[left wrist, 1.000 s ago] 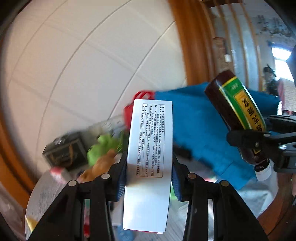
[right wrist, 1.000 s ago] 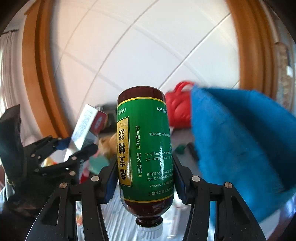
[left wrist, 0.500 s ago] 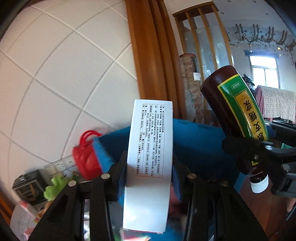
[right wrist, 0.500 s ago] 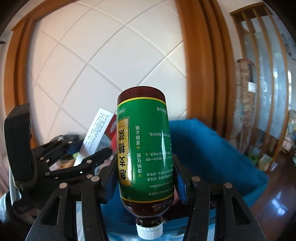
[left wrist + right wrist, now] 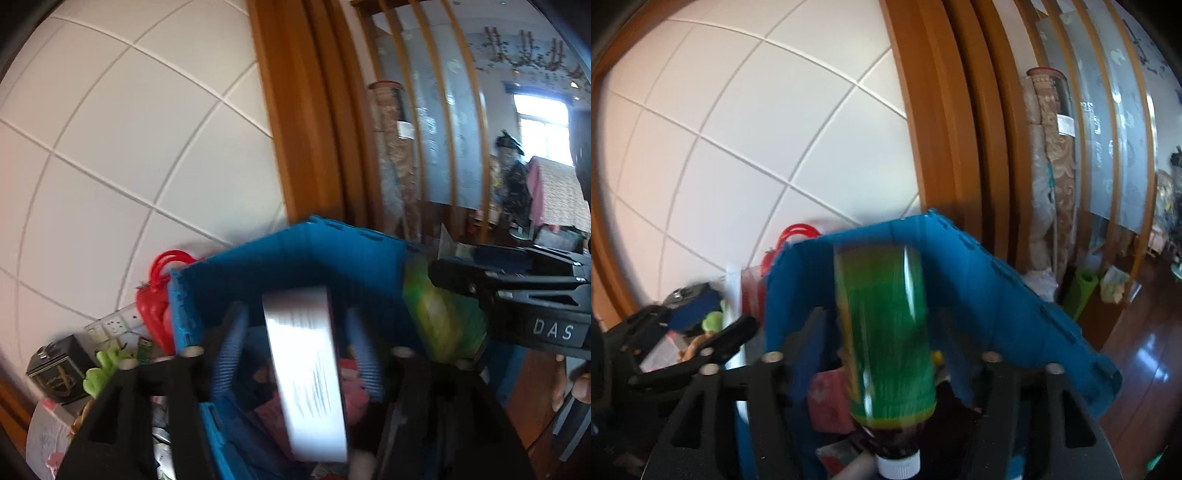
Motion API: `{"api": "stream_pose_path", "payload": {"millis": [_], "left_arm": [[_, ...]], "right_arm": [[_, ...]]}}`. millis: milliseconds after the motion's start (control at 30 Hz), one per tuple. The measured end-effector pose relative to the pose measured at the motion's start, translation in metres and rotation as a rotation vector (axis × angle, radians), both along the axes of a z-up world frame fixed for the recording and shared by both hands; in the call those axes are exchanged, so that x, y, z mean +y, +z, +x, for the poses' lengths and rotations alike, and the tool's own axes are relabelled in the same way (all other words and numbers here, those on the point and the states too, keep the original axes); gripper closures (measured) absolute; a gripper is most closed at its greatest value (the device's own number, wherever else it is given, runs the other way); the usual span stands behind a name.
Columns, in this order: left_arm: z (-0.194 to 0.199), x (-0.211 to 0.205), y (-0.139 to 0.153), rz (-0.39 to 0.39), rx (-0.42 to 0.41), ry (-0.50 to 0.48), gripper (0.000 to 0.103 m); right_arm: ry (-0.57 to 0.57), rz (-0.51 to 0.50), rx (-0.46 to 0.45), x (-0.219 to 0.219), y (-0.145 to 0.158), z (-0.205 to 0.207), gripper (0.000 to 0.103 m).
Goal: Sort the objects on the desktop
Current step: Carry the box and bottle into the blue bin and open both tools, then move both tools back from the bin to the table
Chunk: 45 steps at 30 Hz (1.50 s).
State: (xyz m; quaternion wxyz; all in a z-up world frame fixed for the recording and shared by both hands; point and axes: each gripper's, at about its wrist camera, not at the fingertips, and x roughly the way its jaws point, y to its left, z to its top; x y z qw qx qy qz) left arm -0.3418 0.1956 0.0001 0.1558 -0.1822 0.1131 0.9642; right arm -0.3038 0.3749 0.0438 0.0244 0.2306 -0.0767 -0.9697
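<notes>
My left gripper (image 5: 295, 332) stands open over a blue crate (image 5: 303, 258); its blue pads sit apart from a white medicine box (image 5: 306, 373) that drops, blurred, between them. My right gripper (image 5: 882, 332) is also open above the same blue crate (image 5: 997, 295); a brown bottle with a green label (image 5: 886, 332) falls cap-down between its fingers, blurred. The bottle also shows in the left wrist view (image 5: 439, 325), beside the right gripper's black fingers (image 5: 517, 280). The left gripper's fingers (image 5: 713, 350) show at the left of the right wrist view.
A red plastic basket (image 5: 159, 299) stands left of the crate against the white tiled wall (image 5: 129, 166). A dark box (image 5: 59, 365) and a green toy (image 5: 99, 369) lie further left. Pink and red items (image 5: 831, 402) lie inside the crate. A wooden frame (image 5: 942, 129) stands behind.
Both grippers have moved over the blue crate and tipped down. Both have opened: the white box and the green-label bottle are let go and drop towards the crate.
</notes>
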Motion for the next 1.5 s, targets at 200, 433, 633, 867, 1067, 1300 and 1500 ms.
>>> {"api": "stream_pose_path", "payload": {"millis": [200, 433, 633, 867, 1067, 1300, 1500], "left_arm": [[0.003, -0.004, 0.005, 0.018, 0.037, 0.046, 0.025], [0.006, -0.014, -0.008, 0.001, 0.036, 0.113, 0.025], [0.022, -0.028, -0.019, -0.001, 0.049, 0.189, 0.025], [0.054, -0.052, -0.035, -0.007, 0.072, 0.286, 0.025], [0.084, -0.107, -0.065, 0.034, 0.035, 0.405, 0.025], [0.107, -0.194, -0.104, -0.01, -0.032, 0.569, 0.025], [0.119, -0.272, -0.156, -0.056, -0.152, 0.667, 0.025]], "right_arm": [[-0.008, -0.008, 0.025, 0.007, -0.001, 0.002, 0.023], [0.028, 0.006, 0.046, -0.004, -0.008, 0.019, 0.015], [0.083, 0.033, 0.054, -0.022, -0.018, 0.037, 0.009], [0.171, 0.04, 0.062, -0.044, -0.032, 0.057, 0.009], [0.278, 0.057, 0.065, -0.085, -0.043, 0.068, 0.009], [0.389, 0.066, 0.068, -0.15, -0.045, 0.071, 0.009], [0.46, 0.076, 0.019, -0.217, -0.068, 0.073, 0.009]]}}
